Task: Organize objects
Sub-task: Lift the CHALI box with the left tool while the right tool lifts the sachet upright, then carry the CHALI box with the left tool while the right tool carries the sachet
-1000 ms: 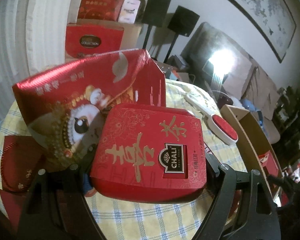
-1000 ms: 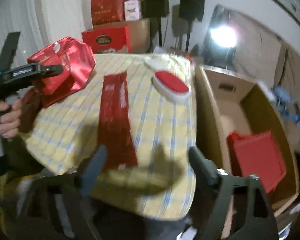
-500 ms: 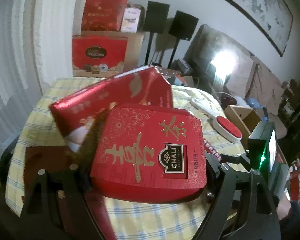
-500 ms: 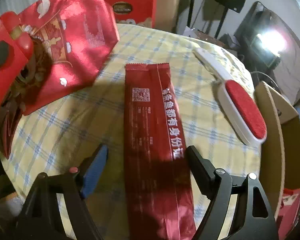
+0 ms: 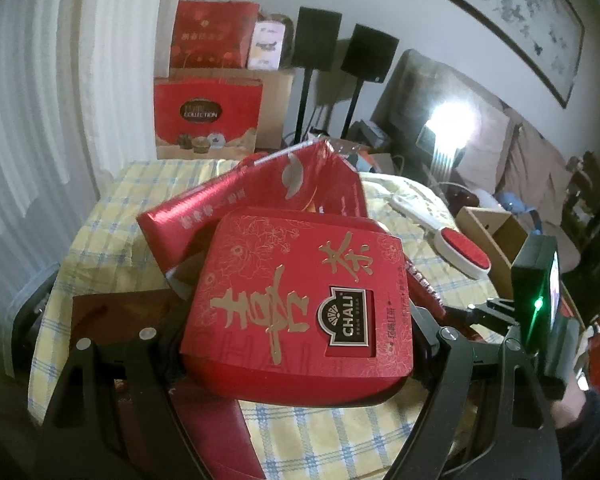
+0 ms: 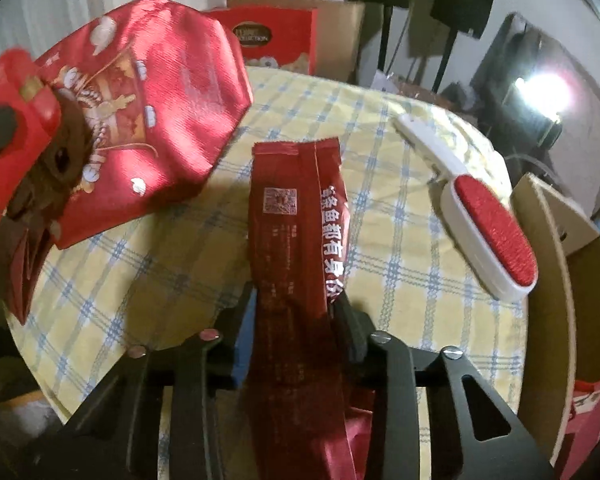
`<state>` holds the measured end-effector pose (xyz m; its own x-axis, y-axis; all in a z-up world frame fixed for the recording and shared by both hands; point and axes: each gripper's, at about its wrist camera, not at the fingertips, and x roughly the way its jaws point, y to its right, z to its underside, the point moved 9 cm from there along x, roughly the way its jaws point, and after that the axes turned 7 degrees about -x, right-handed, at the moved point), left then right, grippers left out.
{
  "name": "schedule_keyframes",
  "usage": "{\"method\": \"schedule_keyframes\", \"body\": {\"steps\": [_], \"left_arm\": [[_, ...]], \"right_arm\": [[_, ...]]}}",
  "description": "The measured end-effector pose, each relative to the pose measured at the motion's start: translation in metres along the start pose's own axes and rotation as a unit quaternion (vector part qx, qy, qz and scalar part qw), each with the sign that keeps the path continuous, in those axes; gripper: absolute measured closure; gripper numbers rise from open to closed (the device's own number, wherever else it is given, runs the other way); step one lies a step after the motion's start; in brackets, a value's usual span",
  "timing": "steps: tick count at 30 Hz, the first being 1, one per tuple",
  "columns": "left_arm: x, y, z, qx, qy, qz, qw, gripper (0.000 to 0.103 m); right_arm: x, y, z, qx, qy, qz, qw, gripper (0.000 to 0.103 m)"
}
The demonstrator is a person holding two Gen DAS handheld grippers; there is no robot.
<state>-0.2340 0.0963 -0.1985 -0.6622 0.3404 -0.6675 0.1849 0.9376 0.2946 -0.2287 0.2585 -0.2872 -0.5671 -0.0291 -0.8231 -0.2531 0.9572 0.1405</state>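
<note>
- Closest in, the right gripper has its two fingers drawn in narrow and closing on the dark red foil packet, whose sides buckle inward where the pads meet it; the packet lies lengthwise between the fingers and runs forward from them over the yellow checked tablecloth.
- Likewise close, the left gripper stands wide with the red CHALI tea box clamped flat across its full span, printed lid facing up, raised off the cloth.
- Just beyond the left fingers, a shiny red gift bag rises behind the box; in the right view it sits left of the fingers, tilted.
- Right of the right fingers, apart from the packet, a white lint brush with a red pad lies at a slant.
- Farther right, off the table edge, stands an open cardboard box.
- Far back, red gift cartons and two black speakers on stands line the wall.
</note>
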Motion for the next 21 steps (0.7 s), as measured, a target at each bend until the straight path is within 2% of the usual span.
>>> {"method": "schedule_keyframes", "body": {"steps": [3,9,12,16,21], "left_arm": [[-0.005,0.004,-0.003,0.004,0.007,0.001,1.0000,0.022],[-0.008,0.007,-0.006,-0.007,0.009,0.010,0.9999,0.022],[-0.009,0.010,-0.005,-0.013,0.012,0.006,0.9998,0.022],[-0.009,0.023,-0.002,-0.011,0.011,0.009,0.9998,0.022],[-0.011,0.043,-0.001,-0.006,0.019,0.005,0.9998,0.022]], "right_arm": [[-0.013,0.003,-0.001,0.009,0.024,0.008,1.000,0.082],[-0.060,0.023,-0.006,0.046,0.090,-0.009,0.995,0.083],[-0.092,0.040,-0.006,0.078,0.138,-0.031,0.987,0.083],[-0.130,0.064,-0.003,0.109,0.188,-0.035,0.976,0.083],[-0.164,0.087,0.013,0.116,0.221,-0.039,0.968,0.083]]}}
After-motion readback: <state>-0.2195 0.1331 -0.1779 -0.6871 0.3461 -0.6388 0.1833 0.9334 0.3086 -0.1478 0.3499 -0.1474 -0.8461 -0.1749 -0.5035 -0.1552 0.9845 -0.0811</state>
